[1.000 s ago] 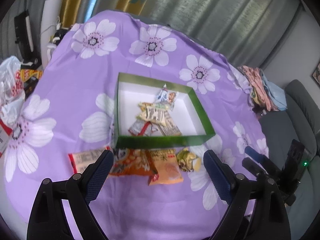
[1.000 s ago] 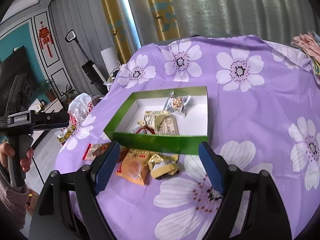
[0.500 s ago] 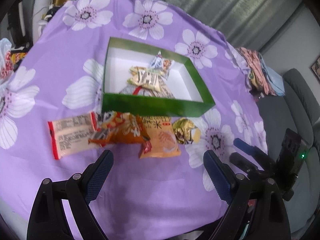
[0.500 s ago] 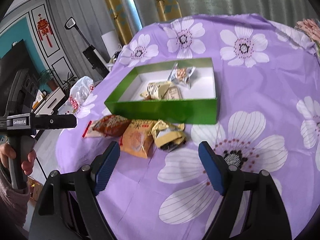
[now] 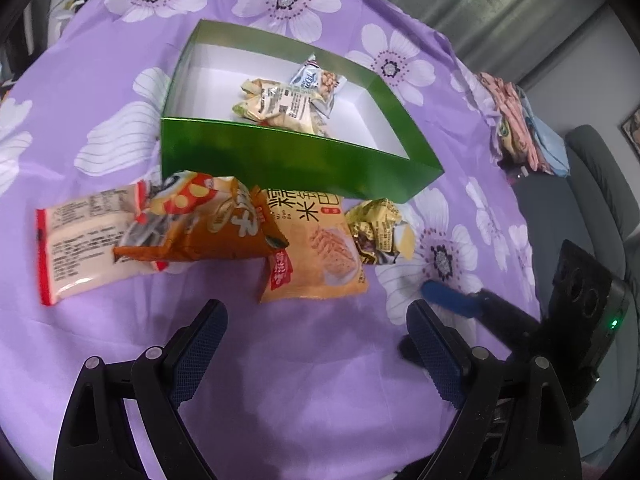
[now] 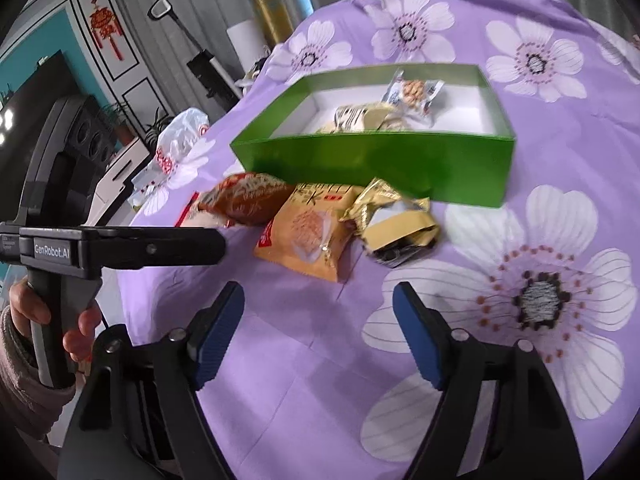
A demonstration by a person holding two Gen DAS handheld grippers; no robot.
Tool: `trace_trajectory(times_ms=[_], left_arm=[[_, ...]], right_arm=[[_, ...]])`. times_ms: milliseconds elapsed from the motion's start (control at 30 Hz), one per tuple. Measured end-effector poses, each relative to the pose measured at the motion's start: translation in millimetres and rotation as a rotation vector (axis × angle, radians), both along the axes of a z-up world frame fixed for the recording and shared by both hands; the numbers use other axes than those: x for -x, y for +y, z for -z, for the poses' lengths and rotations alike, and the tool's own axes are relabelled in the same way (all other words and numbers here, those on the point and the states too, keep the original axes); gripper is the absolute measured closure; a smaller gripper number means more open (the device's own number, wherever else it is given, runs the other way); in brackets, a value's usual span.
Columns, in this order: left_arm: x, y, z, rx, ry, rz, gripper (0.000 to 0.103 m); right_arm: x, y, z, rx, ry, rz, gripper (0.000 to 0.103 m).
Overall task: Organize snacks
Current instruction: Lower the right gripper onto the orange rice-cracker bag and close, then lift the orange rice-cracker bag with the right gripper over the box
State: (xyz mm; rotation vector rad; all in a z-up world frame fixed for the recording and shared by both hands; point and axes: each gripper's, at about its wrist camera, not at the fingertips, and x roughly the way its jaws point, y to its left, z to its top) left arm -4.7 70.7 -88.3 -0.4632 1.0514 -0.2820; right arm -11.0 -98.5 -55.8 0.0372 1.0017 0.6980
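Surface: a table is covered by a purple cloth (image 5: pixel 120 60) printed with large white flowers; the cloth is draped over the edges.
Green box (image 5: pixel 288 160): set on the cloth toward the middle, open-topped, white inside.
White-and-red packet (image 5: pixel 80 248): laid flat on the cloth before the box, nearest the left edge in the left wrist view.
Brown-orange bag (image 5: pixel 208 228): laid partly over the white-and-red packet and against the box's near wall.
Orange cracker packet (image 5: pixel 316 252): laid beside the brown-orange bag, partly overlapped by it.
Gold wrapper (image 5: pixel 380 228): crumpled, placed just beside the orange cracker packet, near the box's near corner.
Folded cloths (image 5: pixel 516 120): stacked at the far right edge.
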Motion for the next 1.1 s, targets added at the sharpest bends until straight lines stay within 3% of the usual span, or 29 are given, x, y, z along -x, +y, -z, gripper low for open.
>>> trace_trajectory(times_ms=[300, 500, 633, 767, 1100], left_arm=[[-20, -3, 17, 0.019, 0.008, -0.003, 0.012], [-34, -6, 25, 0.025, 0.016, 0.0, 0.029], [-39, -9, 27, 0.023, 0.017, 0.002, 0.048], [-39, -9, 30, 0.003, 0.021, -0.004, 0.055], [-22, -14, 14, -0.04, -0.001, 0.021, 0.056]], right_arm=[[-19, 23, 26, 0.007, 0.043, -0.031, 0.043], [-33, 37, 34, 0.001, 0.053, -0.037, 0.047], [-37, 44, 36, 0.004, 0.05, -0.045, 0.051], [-38, 47, 37, 0.024, 0.044, -0.054, 0.06], [-27, 43, 27, 0.027, 0.01, -0.053, 0.066]])
